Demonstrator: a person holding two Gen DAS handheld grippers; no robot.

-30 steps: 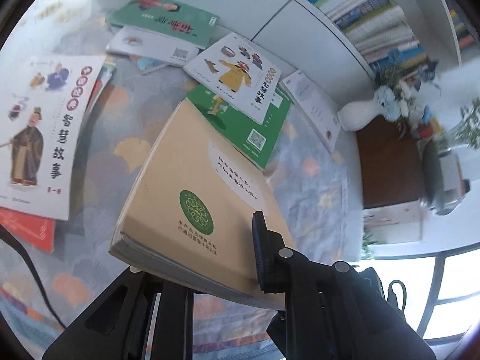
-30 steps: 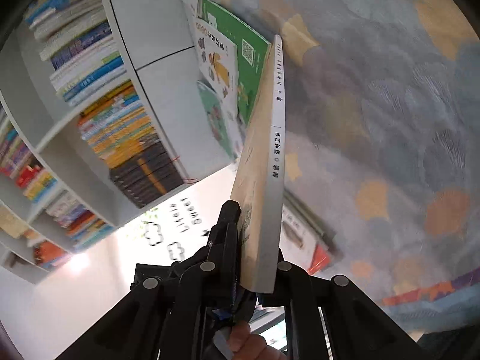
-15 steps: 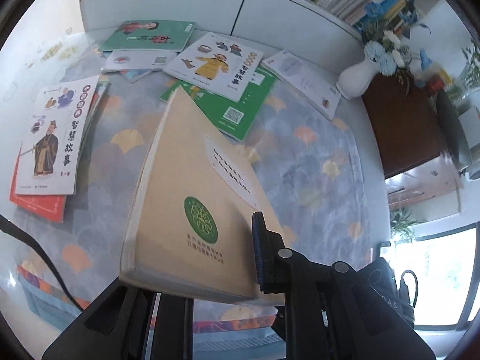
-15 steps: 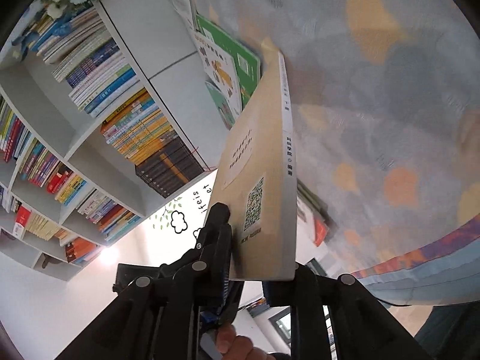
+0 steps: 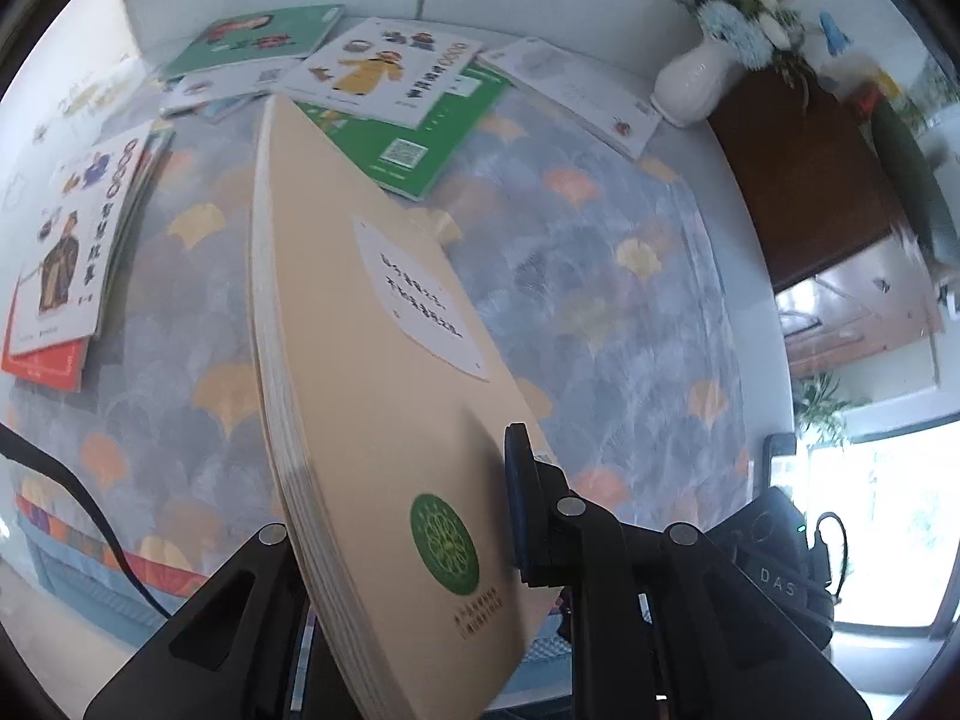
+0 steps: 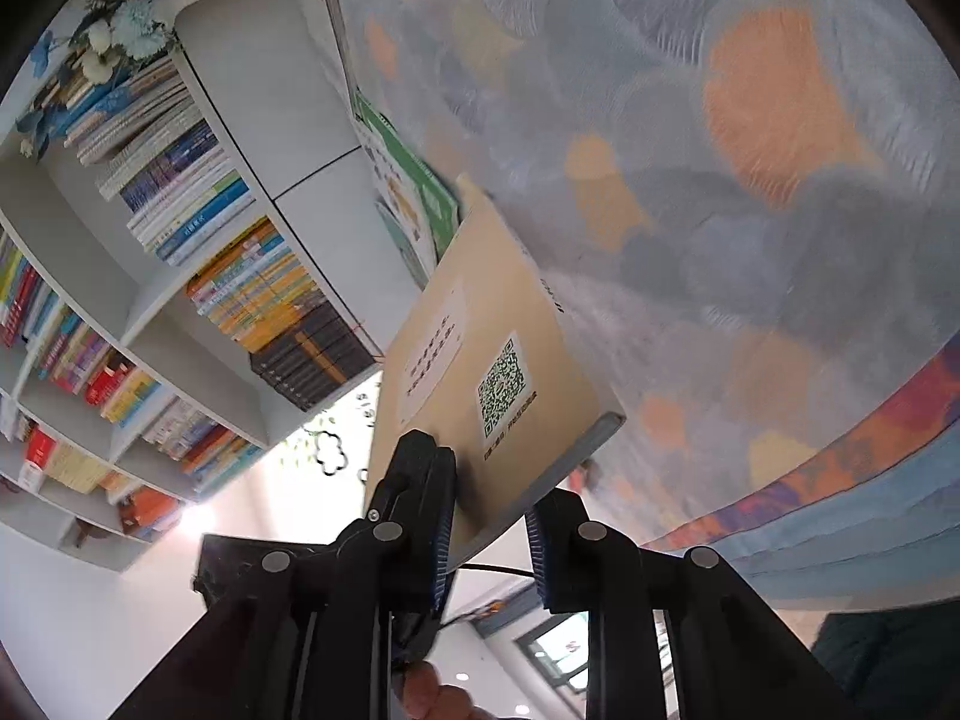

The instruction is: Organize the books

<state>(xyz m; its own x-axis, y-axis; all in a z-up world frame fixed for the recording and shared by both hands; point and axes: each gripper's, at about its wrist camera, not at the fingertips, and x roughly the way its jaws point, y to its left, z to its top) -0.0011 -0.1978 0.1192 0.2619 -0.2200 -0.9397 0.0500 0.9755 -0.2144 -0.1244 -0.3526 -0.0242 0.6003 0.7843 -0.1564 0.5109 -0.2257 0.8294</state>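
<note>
A thick beige book (image 5: 384, 420) with a green round emblem and a white label is held in the air above the patterned tablecloth (image 5: 600, 276). My left gripper (image 5: 408, 546) is shut on its lower edge. My right gripper (image 6: 489, 531) is shut on the same beige book (image 6: 480, 372), on the end that shows a QR code. Several other books lie flat on the table: a green one (image 5: 414, 138), a white picture book (image 5: 384, 69) on top of it, and a white book with a robed figure (image 5: 72, 240) at the left.
A white bookshelf (image 6: 180, 228) full of upright books stands behind the table. A white vase (image 5: 690, 84) with blue flowers stands at the table's far right corner beside a dark wooden cabinet (image 5: 804, 180). A black cable (image 5: 78, 498) runs over the front left edge.
The beige book has been lifted and tilted more upright. Both grippers have risen with it and turned; the right view now shows its back cover instead of its spine.
</note>
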